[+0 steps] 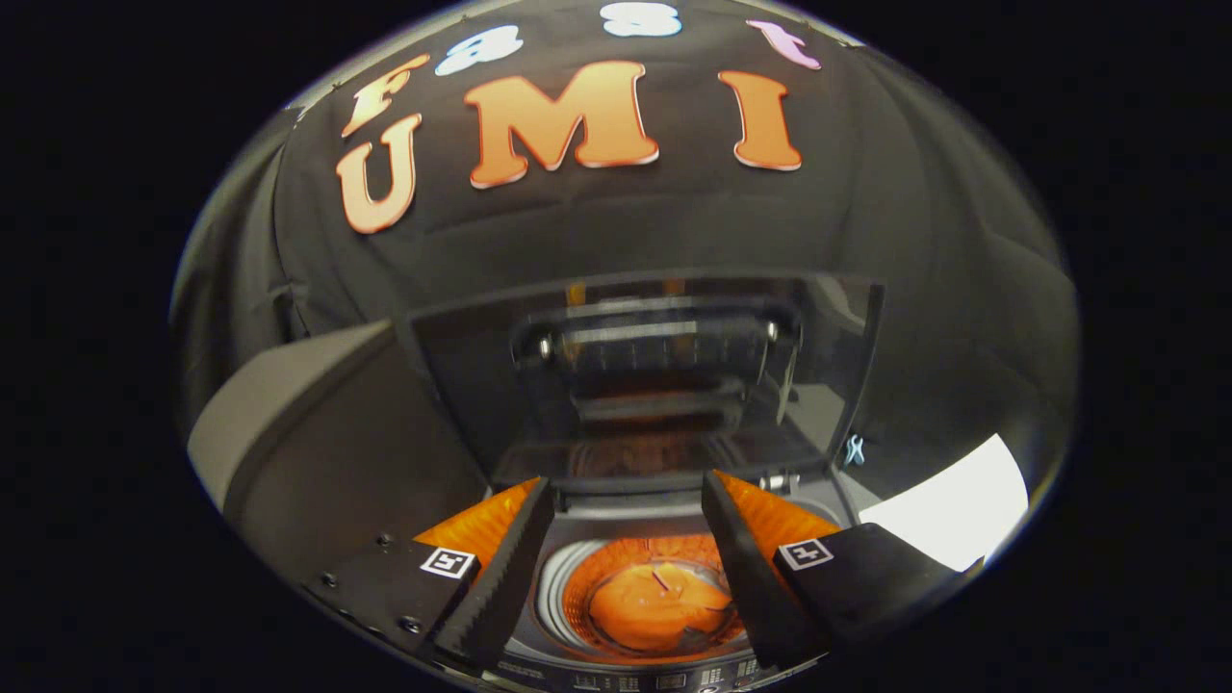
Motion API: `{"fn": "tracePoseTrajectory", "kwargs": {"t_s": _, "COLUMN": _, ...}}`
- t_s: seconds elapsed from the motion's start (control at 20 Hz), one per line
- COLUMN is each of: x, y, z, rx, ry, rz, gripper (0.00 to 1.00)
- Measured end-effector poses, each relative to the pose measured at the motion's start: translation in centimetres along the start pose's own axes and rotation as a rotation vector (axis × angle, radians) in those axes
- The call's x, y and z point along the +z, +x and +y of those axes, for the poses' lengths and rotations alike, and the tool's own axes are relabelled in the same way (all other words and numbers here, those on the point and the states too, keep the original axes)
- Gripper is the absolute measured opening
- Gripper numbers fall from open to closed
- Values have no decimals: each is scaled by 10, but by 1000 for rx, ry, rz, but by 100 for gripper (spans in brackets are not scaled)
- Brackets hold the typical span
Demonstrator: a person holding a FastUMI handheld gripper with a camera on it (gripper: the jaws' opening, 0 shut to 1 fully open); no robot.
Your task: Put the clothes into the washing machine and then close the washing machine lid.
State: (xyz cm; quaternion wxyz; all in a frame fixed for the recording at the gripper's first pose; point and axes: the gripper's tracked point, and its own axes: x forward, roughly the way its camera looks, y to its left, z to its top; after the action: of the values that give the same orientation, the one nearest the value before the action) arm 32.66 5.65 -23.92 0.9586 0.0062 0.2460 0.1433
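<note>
The hand-held gripper [626, 568] hangs above a top-loading washing machine [327, 452] and looks down and forward over its front edge. Its two fingers [500, 577] stand wide apart, so it is open and holds nothing. Each finger has a black ribbed inner face, an orange side and a small square marker on top. The fingers tilt down toward the opening of the machine, one over each side of it.

Between the fingers, and lower than their tips, the round drum [577, 587] of the washing machine is open. Inside it lies the orange clothes [654, 606], bundled together at the bottom of the drum. The fingers do not touch it.

Just beyond the fingertips the washing machine lid [645, 375] stands raised from the rear edge of the machine, nearly upright. It is dark and glossy, and its reflection shows the gripper. At the front edge of the machine, below the drum, a strip of control panel [664, 680] is partly visible. A white sheet [953, 510] lies to the right of the machine, beyond the right finger.
</note>
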Motion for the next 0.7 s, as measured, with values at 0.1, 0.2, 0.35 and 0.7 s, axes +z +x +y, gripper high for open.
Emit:
{"fn": "tracePoseTrajectory", "kwargs": {"t_s": 0.1, "x": 32, "y": -4, "z": 4, "rx": 13, "ry": -6, "rz": -59, "gripper": 99}}
{"fn": "tracePoseTrajectory", "kwargs": {"t_s": 0.2, "x": 60, "y": -5, "z": 10, "rx": 38, "ry": -9, "rz": -97, "gripper": 98}}
{"fn": "tracePoseTrajectory", "kwargs": {"t_s": 0.35, "x": 102, "y": 4, "z": 20, "rx": 53, "ry": -1, "rz": -136, "gripper": 98}}
{"fn": "tracePoseTrajectory", "kwargs": {"t_s": 0.7, "x": 165, "y": 44, "z": 10, "rx": 23, "ry": -36, "rz": -191, "gripper": 98}}
